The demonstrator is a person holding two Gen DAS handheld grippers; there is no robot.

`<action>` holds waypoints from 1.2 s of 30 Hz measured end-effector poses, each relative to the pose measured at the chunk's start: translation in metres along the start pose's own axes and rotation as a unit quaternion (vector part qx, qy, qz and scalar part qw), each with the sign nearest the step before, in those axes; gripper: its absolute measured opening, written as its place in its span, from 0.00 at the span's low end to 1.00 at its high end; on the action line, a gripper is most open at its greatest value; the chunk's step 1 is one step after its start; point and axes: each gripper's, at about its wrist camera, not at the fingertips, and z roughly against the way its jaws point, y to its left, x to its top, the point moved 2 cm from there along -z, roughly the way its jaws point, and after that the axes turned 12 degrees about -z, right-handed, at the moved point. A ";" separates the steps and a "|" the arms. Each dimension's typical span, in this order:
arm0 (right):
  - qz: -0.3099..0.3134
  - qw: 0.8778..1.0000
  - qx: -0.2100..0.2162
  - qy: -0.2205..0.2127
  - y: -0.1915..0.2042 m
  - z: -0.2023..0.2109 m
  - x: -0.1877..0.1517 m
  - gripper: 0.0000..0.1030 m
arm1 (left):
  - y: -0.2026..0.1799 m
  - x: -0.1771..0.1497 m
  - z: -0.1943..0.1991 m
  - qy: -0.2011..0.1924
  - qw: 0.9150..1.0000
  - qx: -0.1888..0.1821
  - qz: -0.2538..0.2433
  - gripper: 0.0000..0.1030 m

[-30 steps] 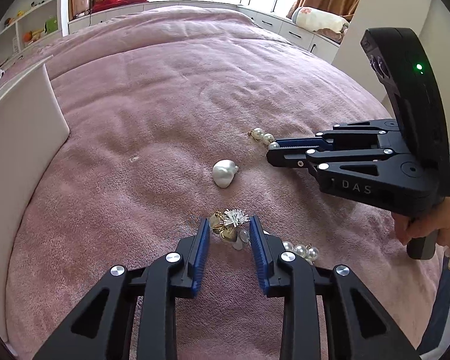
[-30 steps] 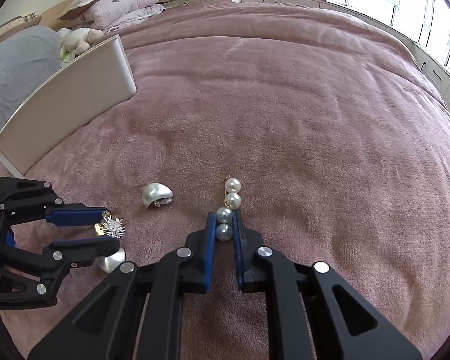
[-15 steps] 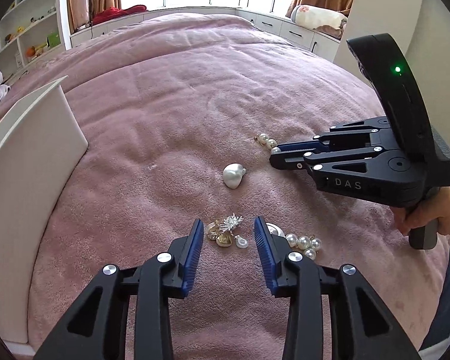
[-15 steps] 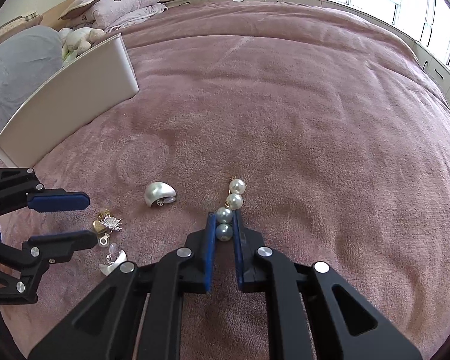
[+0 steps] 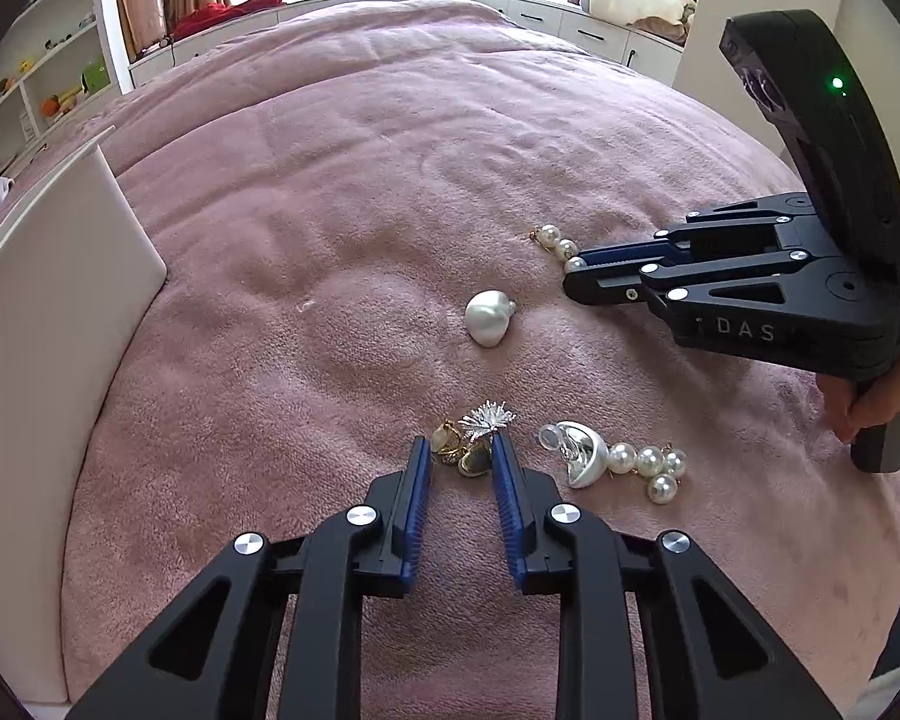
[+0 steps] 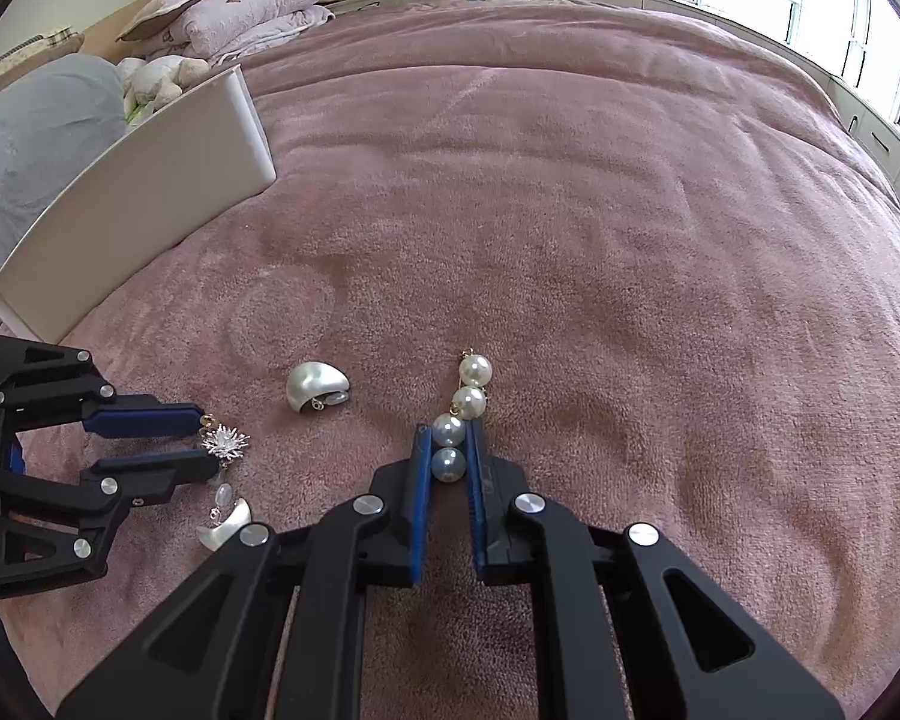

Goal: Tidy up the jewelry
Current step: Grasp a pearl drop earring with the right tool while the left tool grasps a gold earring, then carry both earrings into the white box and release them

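Note:
Jewelry lies on a pink bedspread. My left gripper [image 5: 461,455] has narrowed around a gold and silver earring cluster [image 5: 473,437] between its fingertips; contact is unclear. My right gripper [image 6: 448,447] is shut on a pearl drop earring [image 6: 461,411], whose upper pearls stick out past the tips; it also shows in the left wrist view [image 5: 558,247]. A silver-white shell earring [image 5: 488,318] lies between the two grippers. A second shell earring [image 5: 581,459] and a pearl cluster [image 5: 651,463] lie right of my left gripper.
A white open box [image 5: 48,312] stands on the bed at the left; it also shows in the right wrist view [image 6: 144,204]. Folded bedding and pillows [image 6: 228,18] lie beyond it. Shelves and window cabinets line the far walls.
My left gripper has moved forward over the gold and silver cluster and its jaws have narrowed around it. My right gripper stays shut on the pearl earring, barely moved.

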 end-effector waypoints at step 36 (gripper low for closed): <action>0.022 0.998 0.025 -0.046 0.037 0.052 0.026 0.11 | 0.036 0.004 0.077 -0.076 0.996 0.030 0.038 0.12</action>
